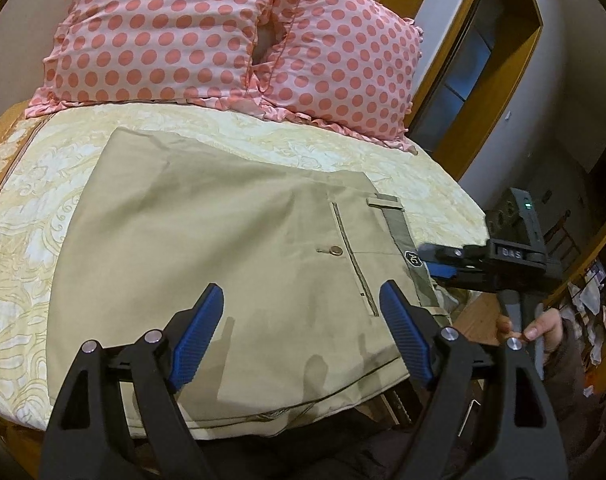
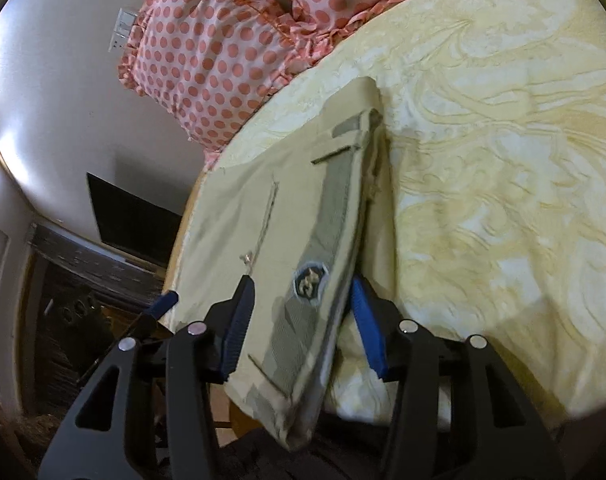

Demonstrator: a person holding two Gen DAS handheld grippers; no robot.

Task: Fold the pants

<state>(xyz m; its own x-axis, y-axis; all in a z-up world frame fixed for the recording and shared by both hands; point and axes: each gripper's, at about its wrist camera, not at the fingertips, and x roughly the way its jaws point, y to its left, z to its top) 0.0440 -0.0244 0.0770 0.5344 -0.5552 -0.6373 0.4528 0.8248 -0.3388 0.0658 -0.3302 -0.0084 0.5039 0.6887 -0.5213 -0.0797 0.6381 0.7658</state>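
Beige pants (image 1: 223, 248) spread flat on the yellow bedspread (image 1: 35, 184), below the polka-dot pillows (image 1: 223, 32). Probably a mid-fold step: lifting the waistband edge. Right gripper (image 2: 299, 320) straddling the waistband (image 2: 327, 216), jaws apart (not yet clamped). Left gripper (image 1: 301, 332) hovering over the near edge, jaws wide apart. Next: closing, then carrying across.

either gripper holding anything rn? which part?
Left gripper: open above the pants, holding nothing. Right gripper: jaws straddle the waistband edge, not closed on it.

Polka-dot pillows (image 1: 231, 36) on yellow bedspread (image 1: 23, 208); dark screen (image 2: 131, 216).
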